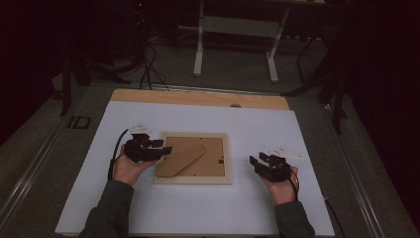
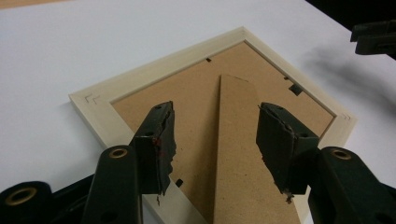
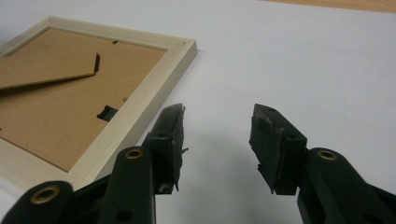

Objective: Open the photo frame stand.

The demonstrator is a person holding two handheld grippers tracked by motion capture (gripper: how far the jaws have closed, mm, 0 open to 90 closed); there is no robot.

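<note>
Dark floor and the legs of another desk are lying beyond a white counter (image 1: 198, 208) with a wooden strip along its far edge. A picture frame (image 1: 194, 179) is lying face down near the middle of the counter, its brown backing board (image 2: 196, 98) facing up and its fold-out stand (image 2: 236, 154) lying slantwise across the board (one end lifted slightly, judging by the right gripper view). The left gripper (image 1: 154, 148) is reaching in from the frame's left side, the hand (image 1: 128, 169) cupping it from below with the forearm coming up from the near edge; its fingers (image 2: 159, 140) are spread, straddling the stand's wide end without touching it. The right gripper (image 1: 258, 162) is hovering just right of the frame, well apart from the left one, its fingers (image 3: 170, 135) spread over bare counter beside the frame's pale rim.
</note>
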